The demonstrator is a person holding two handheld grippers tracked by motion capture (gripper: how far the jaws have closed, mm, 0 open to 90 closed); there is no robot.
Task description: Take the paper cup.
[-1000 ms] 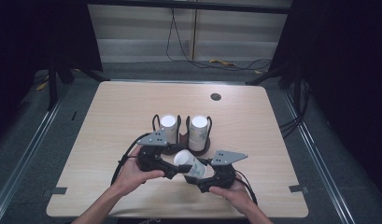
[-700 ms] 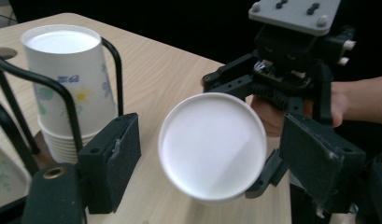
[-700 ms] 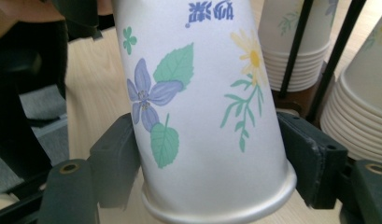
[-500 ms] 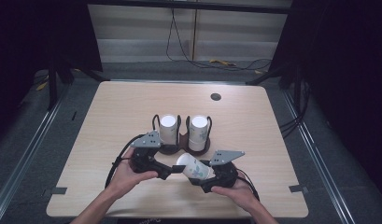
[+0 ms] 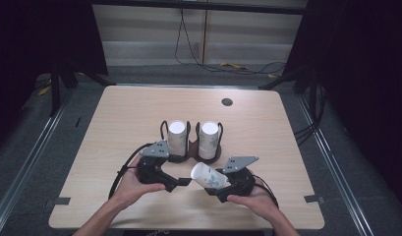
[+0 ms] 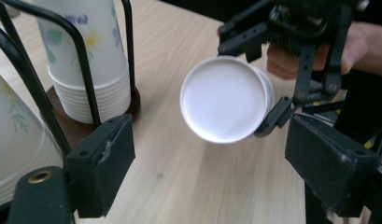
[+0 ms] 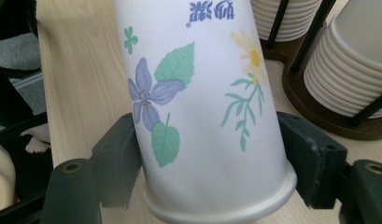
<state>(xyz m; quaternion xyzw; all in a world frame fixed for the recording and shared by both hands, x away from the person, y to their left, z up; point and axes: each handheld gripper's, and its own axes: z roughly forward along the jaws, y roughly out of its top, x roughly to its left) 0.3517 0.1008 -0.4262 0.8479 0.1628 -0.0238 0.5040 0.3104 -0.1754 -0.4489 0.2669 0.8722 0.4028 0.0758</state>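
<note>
The right claw (image 5: 212, 183) gripped one white paper cup printed with blue and green flowers (image 5: 207, 175), its two black jaws pressing the cup's sides near the rolled rim, as the right claw view showed (image 7: 202, 116). The cup lay tilted, its flat white bottom (image 6: 224, 105) turned toward the left claw (image 5: 185, 182), above the surface near its front edge. The left claw's two jaws stood wide apart with nothing between them; they had just been opening, and the cup's bottom hung a little beyond them, apart from both pads.

Just behind the two claws, toward the middle of the light wooden surface (image 5: 115, 113), stood one dark brown holder with black wire posts (image 5: 191, 150). It carried two stacks of white paper cups, upside down: one on the left (image 5: 177, 135) and one on the right (image 5: 209, 137). One small dark round grommet (image 5: 227, 102) sat near the far edge of the surface, well apart from the holder. Two hands held the claws, the left hand (image 5: 129, 184) and the right hand (image 5: 252, 199).
</note>
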